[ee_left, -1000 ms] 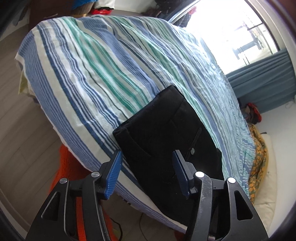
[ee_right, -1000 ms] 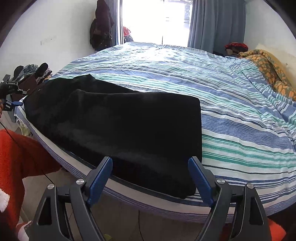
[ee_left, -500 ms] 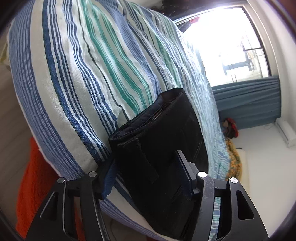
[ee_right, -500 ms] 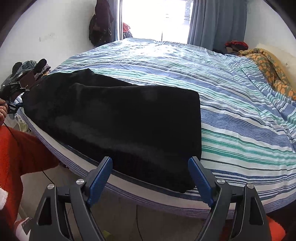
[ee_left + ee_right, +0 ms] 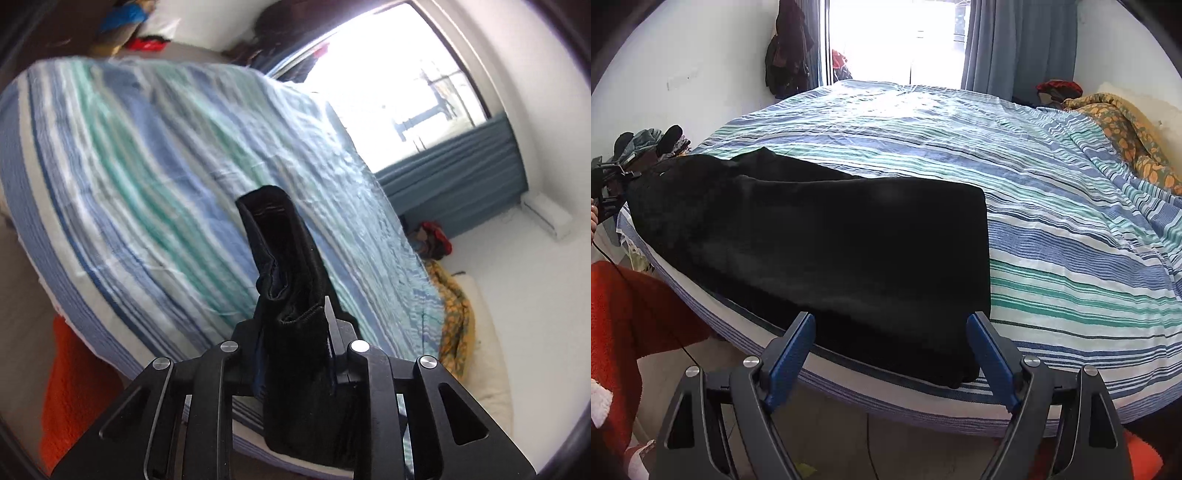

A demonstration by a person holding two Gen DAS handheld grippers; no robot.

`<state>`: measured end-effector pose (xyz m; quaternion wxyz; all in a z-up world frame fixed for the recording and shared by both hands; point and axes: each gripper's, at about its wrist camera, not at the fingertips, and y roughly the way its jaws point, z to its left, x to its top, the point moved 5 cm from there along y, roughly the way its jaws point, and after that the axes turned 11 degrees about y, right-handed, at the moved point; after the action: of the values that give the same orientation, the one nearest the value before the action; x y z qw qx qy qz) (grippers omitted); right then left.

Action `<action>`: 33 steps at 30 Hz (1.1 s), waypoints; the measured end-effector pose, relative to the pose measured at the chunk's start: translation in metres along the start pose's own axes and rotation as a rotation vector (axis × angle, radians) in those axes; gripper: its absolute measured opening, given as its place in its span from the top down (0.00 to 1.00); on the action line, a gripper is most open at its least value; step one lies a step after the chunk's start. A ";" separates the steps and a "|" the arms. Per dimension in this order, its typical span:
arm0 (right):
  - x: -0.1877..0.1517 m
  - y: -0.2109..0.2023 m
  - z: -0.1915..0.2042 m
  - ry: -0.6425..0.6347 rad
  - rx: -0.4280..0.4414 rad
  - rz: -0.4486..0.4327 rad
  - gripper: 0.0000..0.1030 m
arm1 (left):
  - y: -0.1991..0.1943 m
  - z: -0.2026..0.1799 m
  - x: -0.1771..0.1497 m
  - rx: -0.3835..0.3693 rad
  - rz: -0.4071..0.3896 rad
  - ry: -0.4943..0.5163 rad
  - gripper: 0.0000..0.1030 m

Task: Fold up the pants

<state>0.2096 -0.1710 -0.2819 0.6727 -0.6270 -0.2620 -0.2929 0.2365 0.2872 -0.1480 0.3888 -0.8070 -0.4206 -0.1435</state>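
Observation:
Black pants [image 5: 827, 243] lie folded lengthwise along the near edge of a striped bed [image 5: 1052, 221]. My right gripper [image 5: 890, 354] is open, its blue fingers [image 5: 790, 354] just short of the pants' near end at the bed edge. My left gripper [image 5: 295, 343] is shut on the waistband end of the pants [image 5: 291, 295], which bunches up between the jaws. The left gripper also shows at the far left of the right wrist view [image 5: 609, 181], at the pants' other end.
An orange patterned blanket [image 5: 1123, 125] lies at the bed's far right. Red-orange cloth [image 5: 631, 317] is at my lower left. Clothes hang on the wall [image 5: 786, 62] by the bright window. Curtains [image 5: 1015, 44] hang at the back.
My left gripper has closed on the waistband end of the pants and lifted it, bunching the cloth. My right gripper stayed open at the other end.

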 end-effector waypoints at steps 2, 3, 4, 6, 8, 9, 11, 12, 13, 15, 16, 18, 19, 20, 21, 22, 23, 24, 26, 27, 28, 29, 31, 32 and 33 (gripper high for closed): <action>0.003 -0.001 -0.006 0.030 0.004 -0.009 0.19 | -0.007 -0.059 -0.002 -0.017 0.005 0.152 0.77; 0.005 -0.001 -0.009 0.047 0.005 -0.013 0.19 | -0.006 -0.089 -0.006 -0.029 0.015 0.224 0.77; 0.007 -0.002 -0.012 0.065 0.005 -0.018 0.19 | -0.002 -0.126 -0.014 -0.047 0.033 0.310 0.77; 0.011 -0.003 -0.020 0.103 0.001 -0.029 0.19 | 0.014 -0.186 -0.037 -0.093 0.079 0.438 0.77; 0.014 -0.007 -0.029 0.140 -0.002 -0.040 0.19 | 0.035 -0.233 -0.068 -0.145 0.144 0.533 0.76; 0.015 -0.009 -0.033 0.155 -0.004 -0.047 0.19 | 0.050 -0.256 -0.091 -0.173 0.187 0.580 0.76; 0.017 -0.014 -0.041 0.181 -0.010 -0.062 0.19 | 0.078 -0.284 -0.132 -0.199 0.262 0.660 0.74; 0.017 -0.016 -0.045 0.192 -0.011 -0.068 0.19 | 0.094 -0.291 -0.156 -0.197 0.306 0.690 0.73; 0.017 -0.017 -0.048 0.205 -0.013 -0.072 0.19 | 0.116 -0.298 -0.183 -0.188 0.362 0.711 0.67; 0.017 -0.019 -0.057 0.234 -0.013 -0.073 0.19 | 0.149 -0.297 -0.224 -0.173 0.457 0.734 0.50; 0.017 -0.019 -0.060 0.249 -0.012 -0.072 0.19 | 0.163 -0.295 -0.243 -0.173 0.507 0.742 0.48; 0.017 -0.022 -0.069 0.279 -0.012 -0.075 0.19 | 0.170 -0.285 -0.264 -0.146 0.556 0.742 0.48; 0.017 -0.025 -0.073 0.295 -0.007 -0.081 0.19 | 0.165 -0.282 -0.265 -0.157 0.565 0.722 0.48; 0.019 -0.030 -0.077 0.315 0.005 -0.093 0.19 | 0.155 -0.282 -0.256 -0.185 0.560 0.700 0.47; 0.021 -0.036 -0.081 0.336 0.021 -0.109 0.19 | 0.144 -0.285 -0.244 -0.202 0.542 0.687 0.46; 0.025 -0.042 -0.084 0.356 0.039 -0.125 0.19 | 0.134 -0.284 -0.228 -0.201 0.503 0.684 0.39; 0.031 -0.046 -0.086 0.387 0.067 -0.136 0.19 | 0.124 -0.282 -0.208 -0.186 0.448 0.682 0.32; 0.038 -0.049 -0.086 0.421 0.111 -0.136 0.19 | 0.117 -0.281 -0.190 -0.162 0.397 0.680 0.30; 0.053 -0.046 -0.076 0.490 0.285 -0.099 0.19 | 0.111 -0.260 -0.159 -0.069 0.320 0.676 0.31; 0.060 -0.039 -0.066 0.518 0.387 -0.054 0.19 | 0.115 -0.247 -0.149 -0.013 0.308 0.676 0.32; 0.064 -0.028 -0.054 0.540 0.483 0.016 0.19 | 0.120 -0.236 -0.144 0.024 0.308 0.678 0.38; 0.066 -0.011 -0.042 0.562 0.564 0.109 0.19 | 0.128 -0.223 -0.144 0.050 0.325 0.677 0.50; 0.062 0.020 -0.024 0.601 0.610 0.241 0.19 | 0.147 -0.202 -0.159 0.084 0.416 0.681 0.69; 0.060 0.035 -0.017 0.601 0.609 0.297 0.19 | 0.153 -0.193 -0.171 0.083 0.464 0.688 0.74; 0.057 0.049 -0.011 0.590 0.592 0.341 0.19 | 0.155 -0.189 -0.182 0.075 0.487 0.707 0.74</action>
<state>0.2843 -0.1839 -0.2753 0.9077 -0.3313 -0.0243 -0.2565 0.2669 -0.0110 -0.2046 0.5608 -0.7692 -0.0636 -0.2996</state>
